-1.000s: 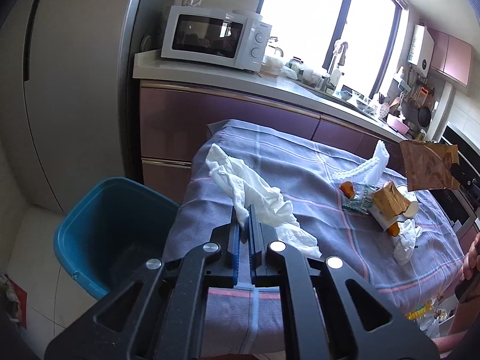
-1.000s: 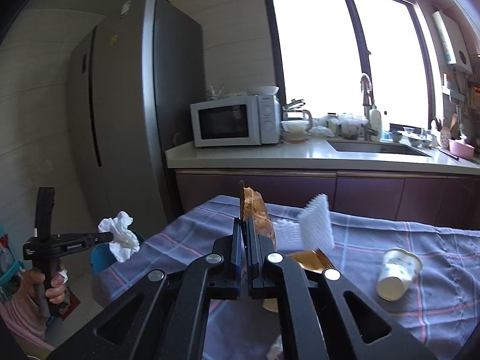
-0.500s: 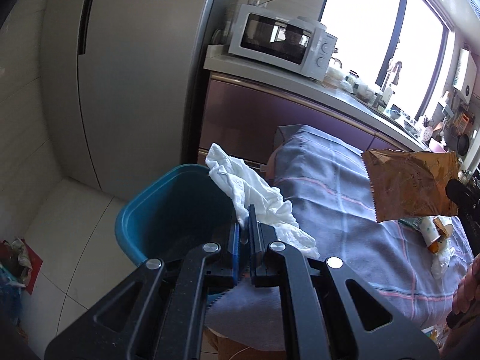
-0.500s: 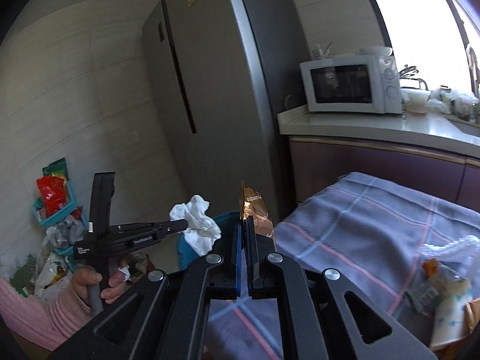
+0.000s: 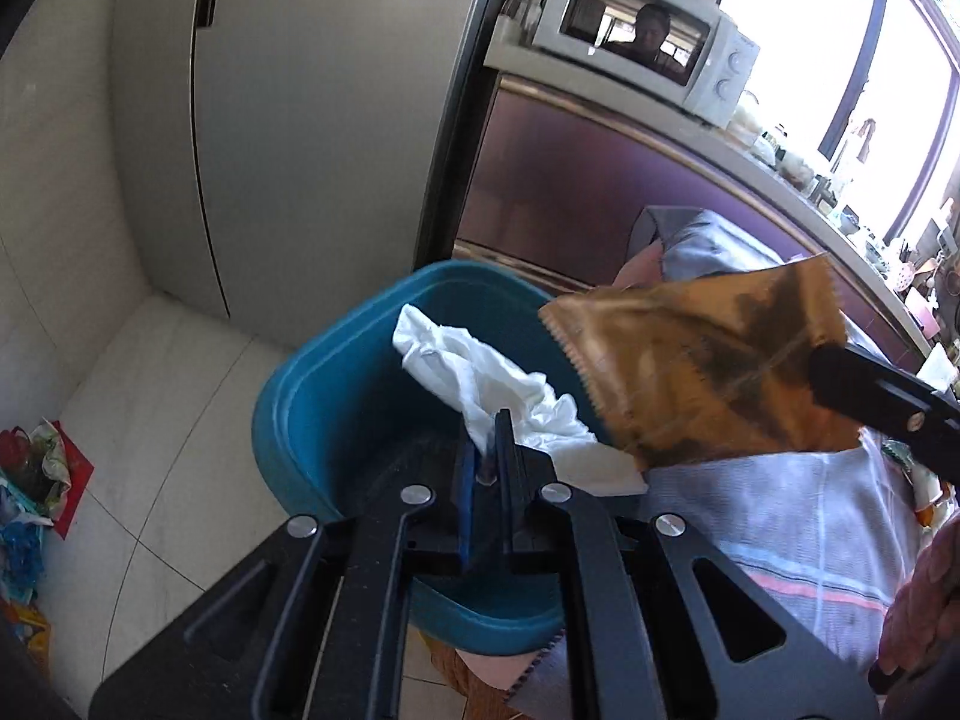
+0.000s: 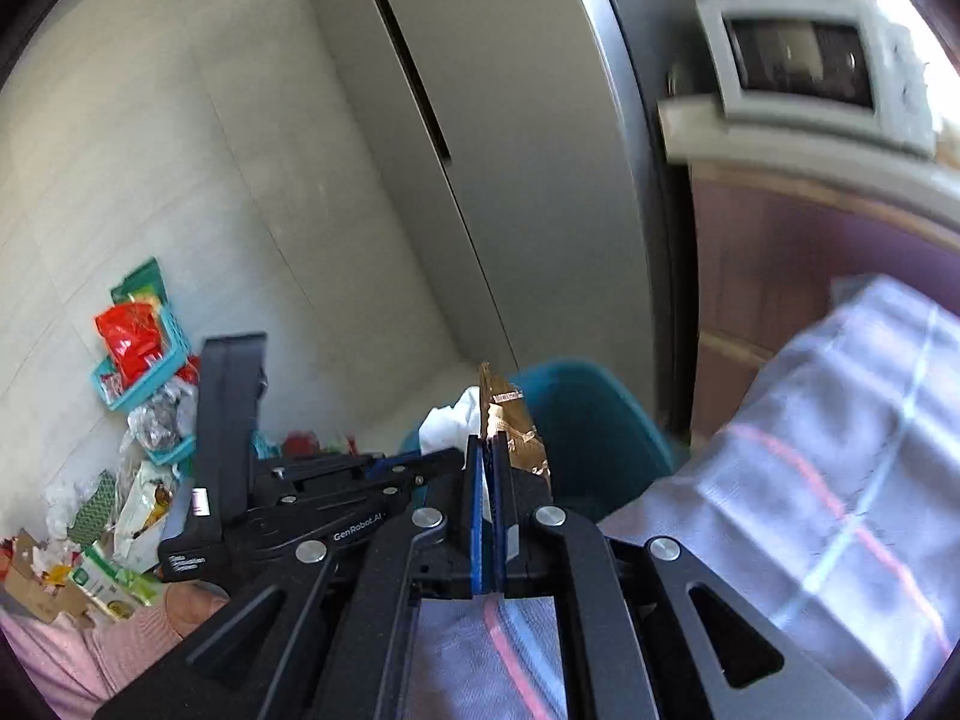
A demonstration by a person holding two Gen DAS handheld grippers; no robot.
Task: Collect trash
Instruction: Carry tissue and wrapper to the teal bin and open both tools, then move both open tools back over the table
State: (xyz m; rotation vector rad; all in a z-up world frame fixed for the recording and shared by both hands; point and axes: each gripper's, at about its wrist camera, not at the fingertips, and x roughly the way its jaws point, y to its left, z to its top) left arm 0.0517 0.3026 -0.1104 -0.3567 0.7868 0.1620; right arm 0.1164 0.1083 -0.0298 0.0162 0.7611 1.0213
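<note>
My left gripper [image 5: 489,420] is shut on a crumpled white tissue [image 5: 480,378], which hangs over the open mouth of the teal bin [image 5: 300,420]. My right gripper [image 6: 492,441] is shut on a brown foil snack wrapper [image 6: 510,420]; in the left wrist view the wrapper [image 5: 696,360] hangs over the bin's right rim, pinched by the right gripper [image 5: 828,369]. In the right wrist view the tissue [image 6: 450,420] and the bin [image 6: 588,420] lie just past the wrapper, and the left gripper's black body crosses below left.
The bin stands on the tiled floor between the grey fridge [image 5: 300,120] and the cloth-covered table [image 5: 810,510]. A microwave [image 5: 642,54] sits on the counter behind. Bags and a small teal basket [image 6: 138,372] pile up on the floor at left. A pink sleeve [image 6: 72,648] shows low left.
Both grippers swung left from the table to the bin and sank a little. The tissue now hangs over the bin's opening, and the wrapper has come up beside it.
</note>
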